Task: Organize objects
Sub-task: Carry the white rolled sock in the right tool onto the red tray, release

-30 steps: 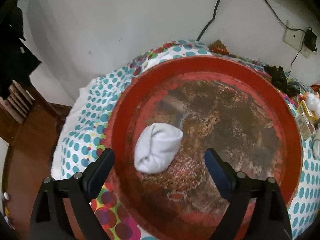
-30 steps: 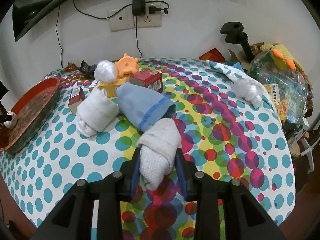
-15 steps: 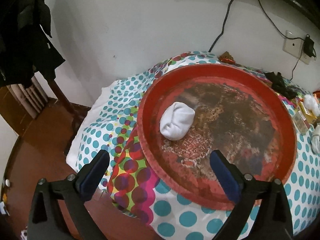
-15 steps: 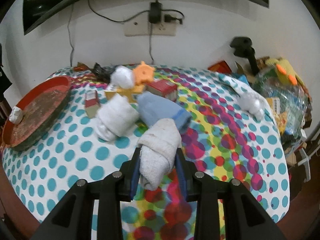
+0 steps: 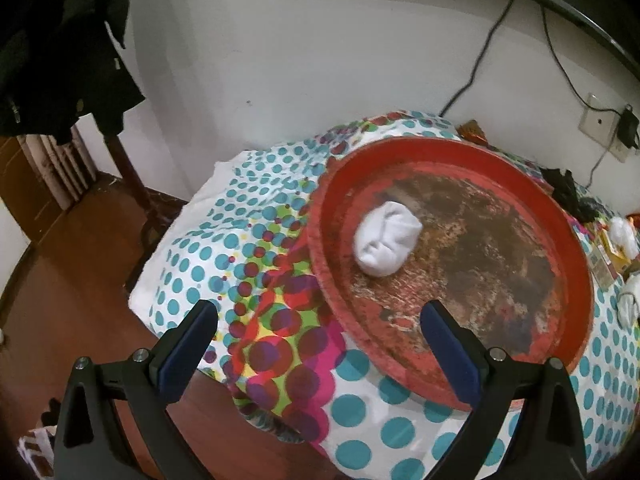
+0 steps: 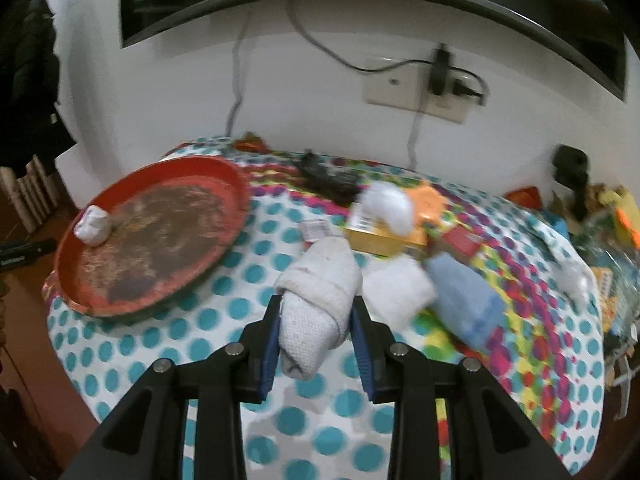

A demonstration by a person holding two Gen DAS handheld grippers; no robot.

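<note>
Table (image 6: 240,308) clutter (image 6: 384,208) motion-blurred, indistinct.

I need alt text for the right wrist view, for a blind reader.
The right gripper holds a rolled off-white sock above a polka-dot tablecloth. To the left, a red tray holds one white sock.

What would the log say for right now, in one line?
left tool: open, empty | right tool: shut on grey sock | tray: holds white sock
</note>
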